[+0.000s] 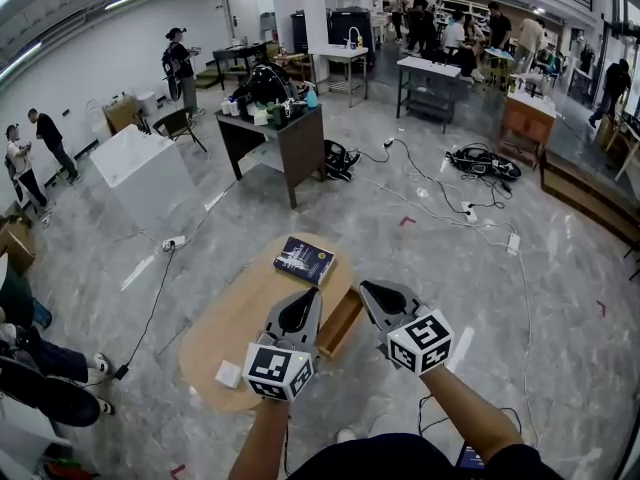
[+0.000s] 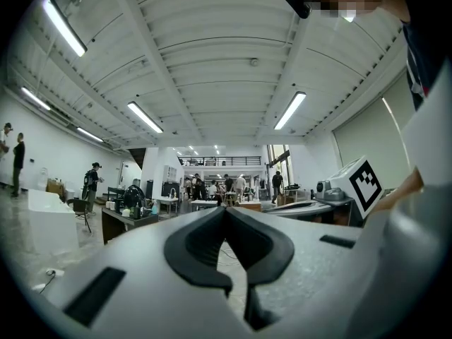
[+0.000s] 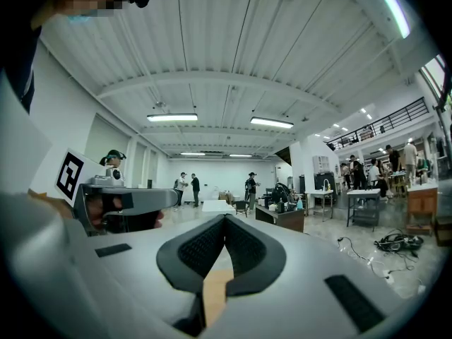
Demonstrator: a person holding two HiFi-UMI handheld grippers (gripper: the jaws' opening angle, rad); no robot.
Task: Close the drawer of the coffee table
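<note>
Drawer of pale wood (image 1: 341, 324) juts open from oval tan coffee table (image 1: 225, 333); left gripper (image 1: 303, 300), right gripper (image 1: 372, 292) jaws together, empty.

This is a large open workshop or lab hall: a polished stone floor (image 1: 420, 268) strewn with cables (image 1: 483, 161) toward 1 o'clock, a cluttered dark workbench (image 1: 283, 128) at 12 o'clock, and people (image 1: 455, 33) gathered round more benches (image 1: 432, 71) at 1 o'clock. Overhead runs a ribbed white ceiling (image 2: 212, 62) with strip lights (image 2: 145, 117), and a railed mezzanine (image 3: 395, 122) crosses the far end.
</note>
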